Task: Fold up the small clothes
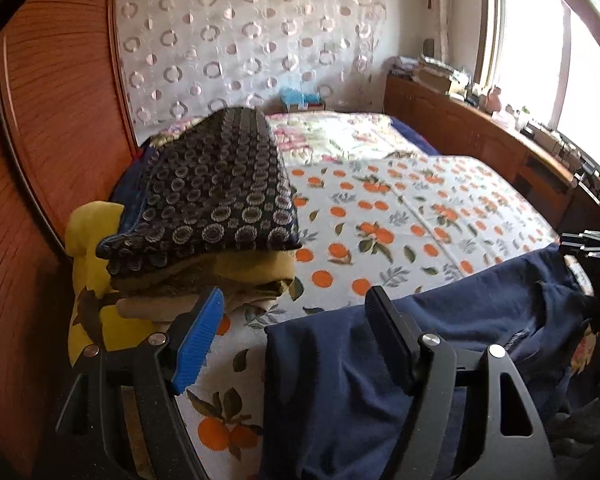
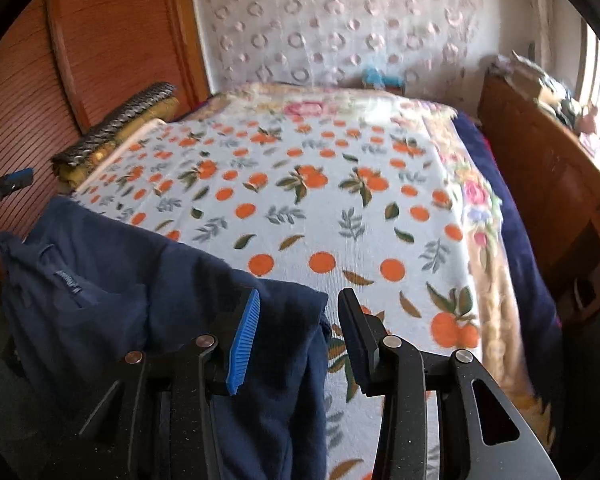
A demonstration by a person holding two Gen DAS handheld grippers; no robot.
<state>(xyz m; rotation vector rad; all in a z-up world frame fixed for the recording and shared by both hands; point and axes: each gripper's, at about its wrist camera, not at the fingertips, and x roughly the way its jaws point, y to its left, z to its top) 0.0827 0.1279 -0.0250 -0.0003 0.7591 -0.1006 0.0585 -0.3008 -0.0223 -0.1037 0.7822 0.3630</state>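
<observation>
Left jaws: left gripper [image 1: 296,332] stood wide apart, nothing clamped; the navy garment [image 1: 400,344] lay under its black jaw, the blue jaw over bare sheet.
Right jaws: right gripper [image 2: 296,336] partly apart, the garment's [image 2: 140,280] corner edge between them, not pinched.
Long axis: garment ran crosswise along the bed's [image 2: 300,208] near edge, one gripper at each end.
Nearer hand: neither clearly; each sat at its own corner.
Around: folded stack [image 1: 204,208] just beside the left jaws, apart from the garment.
Obstruction: none judged across the sheet beyond.
</observation>
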